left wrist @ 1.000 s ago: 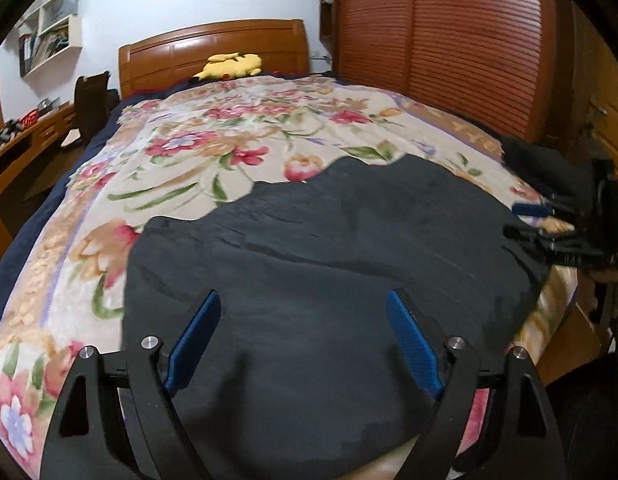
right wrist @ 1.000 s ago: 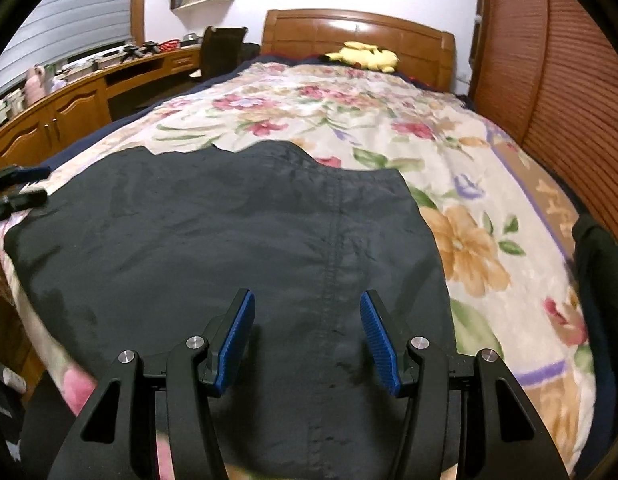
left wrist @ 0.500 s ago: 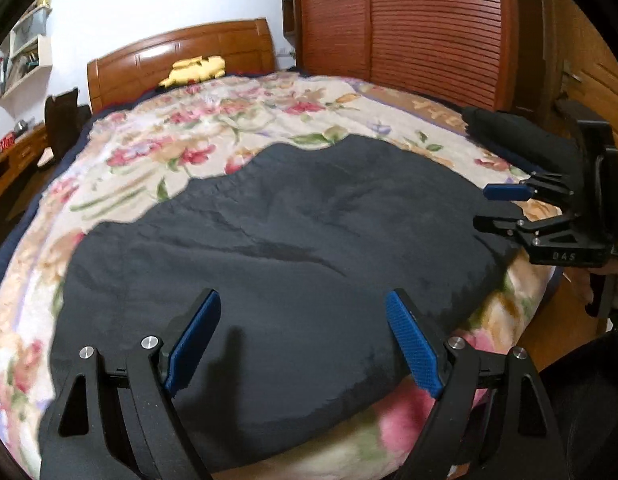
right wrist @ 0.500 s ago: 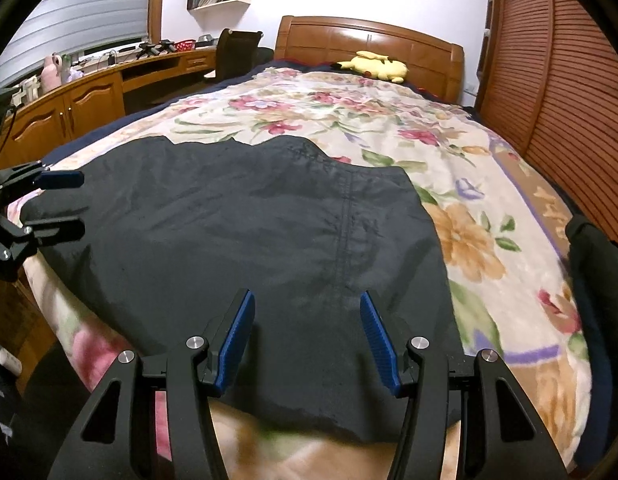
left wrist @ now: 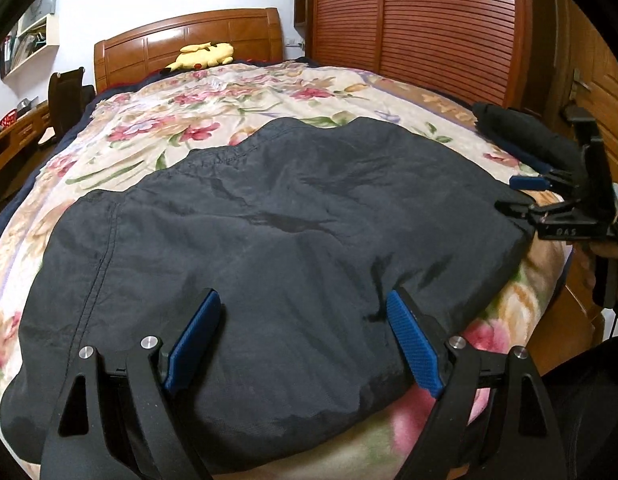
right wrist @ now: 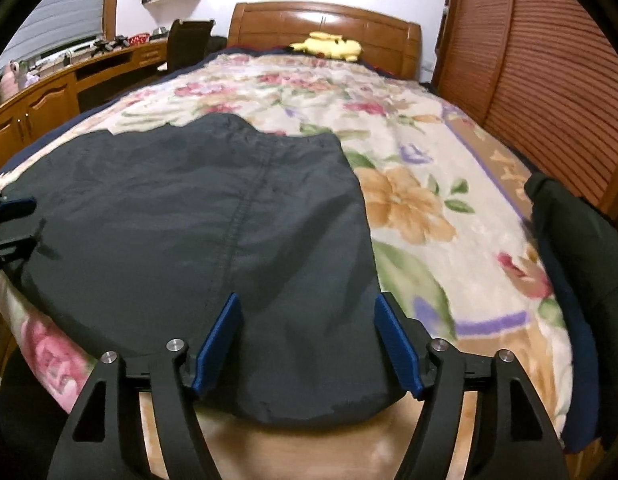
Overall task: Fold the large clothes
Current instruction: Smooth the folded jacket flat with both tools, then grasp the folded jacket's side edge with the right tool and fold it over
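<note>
Garment: dark, spread flat on floral bedspread.
Left gripper: jaws apart, empty.
Right gripper: likewise; pinch near hem squarely.

The left gripper is a matte black plastic frame with two triangular cut-out arms per side, joined by pivots capped with round silver screw heads. Its fingers carry long blue pads with a fine ribbed texture. The right gripper has the same build: black frame, silver screw heads, blue ribbed fingers. Seen from the left wrist view, the right gripper shows a black body with pale lettering on its side, hard to read, and a thin dark cable trailing beneath it at the right edge.
</note>
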Motion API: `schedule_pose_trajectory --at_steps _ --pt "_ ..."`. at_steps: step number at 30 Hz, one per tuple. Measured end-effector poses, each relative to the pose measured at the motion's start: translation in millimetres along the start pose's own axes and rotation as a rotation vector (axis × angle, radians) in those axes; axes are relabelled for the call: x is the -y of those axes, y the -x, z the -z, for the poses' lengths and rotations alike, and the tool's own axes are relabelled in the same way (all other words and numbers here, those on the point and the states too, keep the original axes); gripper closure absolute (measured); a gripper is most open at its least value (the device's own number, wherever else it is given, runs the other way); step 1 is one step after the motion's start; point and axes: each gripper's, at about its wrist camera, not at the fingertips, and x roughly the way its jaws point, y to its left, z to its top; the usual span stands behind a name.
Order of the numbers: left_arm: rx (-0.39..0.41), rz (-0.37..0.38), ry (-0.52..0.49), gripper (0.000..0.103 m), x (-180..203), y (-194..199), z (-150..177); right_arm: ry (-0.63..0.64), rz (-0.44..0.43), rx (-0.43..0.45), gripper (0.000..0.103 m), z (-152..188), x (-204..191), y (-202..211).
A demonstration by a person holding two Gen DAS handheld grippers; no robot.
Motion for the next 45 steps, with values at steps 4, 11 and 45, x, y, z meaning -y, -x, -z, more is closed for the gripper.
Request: schedule_pose_trajectory --at_steps 4,11,45 --pt "0.004 -0.003 -0.004 0.017 1.0 -0.8 0.8 -0.008 0.016 -0.039 0.019 1.4 -0.8 -11.1" --pt "0.005 -0.002 -0.003 0.016 -0.6 -1.0 1.5 -0.13 -0.036 -0.086 0.005 0.4 27.6 -32.5" --pt "-0.002 -0.011 0.002 0.015 -6.3 -1.0 5.1 -0.288 -0.353 0.163 0.085 -29.8 38.2 -13.2"
